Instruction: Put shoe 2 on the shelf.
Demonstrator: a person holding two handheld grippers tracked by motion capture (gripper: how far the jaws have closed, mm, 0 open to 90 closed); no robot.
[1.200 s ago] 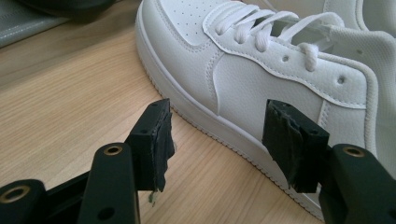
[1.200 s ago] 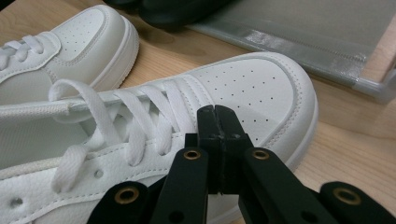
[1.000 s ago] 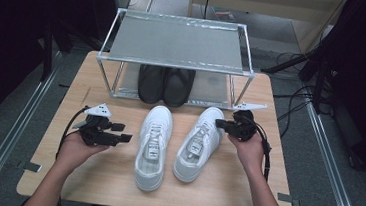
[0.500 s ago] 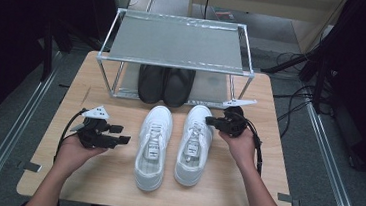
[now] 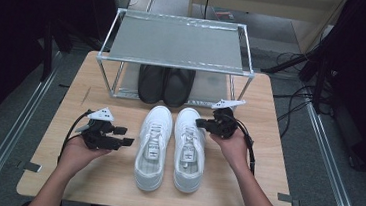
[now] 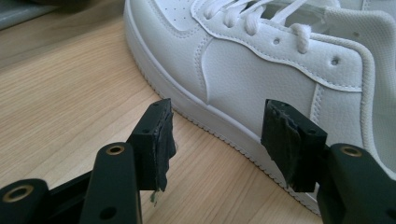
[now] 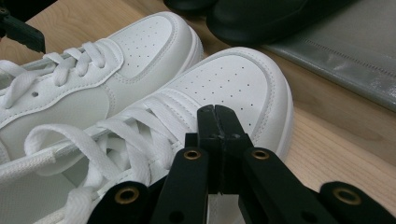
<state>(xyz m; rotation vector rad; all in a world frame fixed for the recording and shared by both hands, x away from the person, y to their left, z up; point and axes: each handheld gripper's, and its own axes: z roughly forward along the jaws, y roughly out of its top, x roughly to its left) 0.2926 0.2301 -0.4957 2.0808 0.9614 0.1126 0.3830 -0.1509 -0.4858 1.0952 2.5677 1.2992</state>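
Two white sneakers sit side by side on the light wooden surface (image 5: 114,177), toes pointing at the metal rack (image 5: 176,42). The left sneaker (image 5: 153,145) and the right sneaker (image 5: 188,146) are nearly touching. Both are smooth, slightly pebbled leather-look stuff with flat white laces, a stitched ridged sole edge and little perforation dots over the rounded toe.

The left claw (image 5: 127,136) is lying low just beside the left sneaker's outer side, jaws wide apart with nothing between them. Its own view gets right up close: the black pads (image 6: 156,140) look chewed and ragged at the edges, and you can see the grain on the sneaker's side panel, which the overhead shot doesn't give you.

The right claw (image 5: 200,123) is shut tight, empty, hovering at the laces of the right sneaker near its toe end. From its view the jaws are pressed flat together over the toe box.

The overhead shot adds the rack's grey mesh top and chrome tube frame, with a pair of black shoes (image 5: 166,84) tucked under it.
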